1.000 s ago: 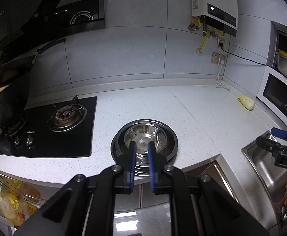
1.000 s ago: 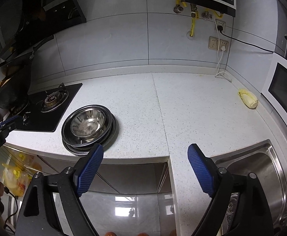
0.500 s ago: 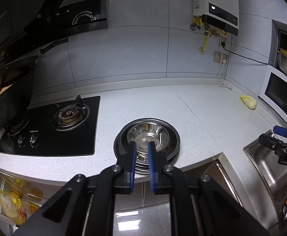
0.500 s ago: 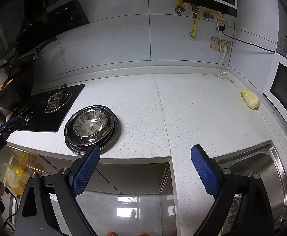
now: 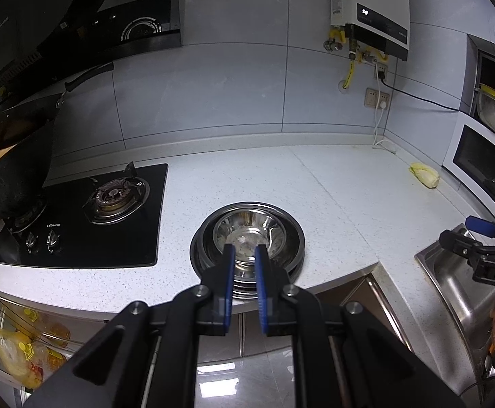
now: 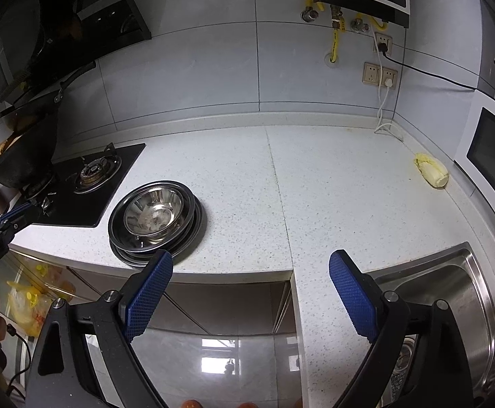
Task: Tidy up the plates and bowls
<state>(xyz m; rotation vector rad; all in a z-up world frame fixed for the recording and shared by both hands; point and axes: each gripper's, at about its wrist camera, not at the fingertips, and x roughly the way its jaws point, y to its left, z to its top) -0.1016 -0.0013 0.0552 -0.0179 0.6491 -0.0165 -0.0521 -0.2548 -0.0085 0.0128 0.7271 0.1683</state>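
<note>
A steel bowl sits nested on a stack of steel plates on the white counter near its front edge, beside the stove. It also shows in the right wrist view. My left gripper hangs just before and above the stack, its blue pads nearly together with a narrow gap and nothing between them. My right gripper is wide open and empty, off the counter's front edge, to the right of the stack.
A black gas stove with a dark wok lies left of the stack. A steel sink is at the right. A cabbage piece lies by the white microwave. A water heater hangs on the wall.
Both grippers have drawn back and up a little from the counter. The bowl and plates have not moved. The jaws keep the same openings.
</note>
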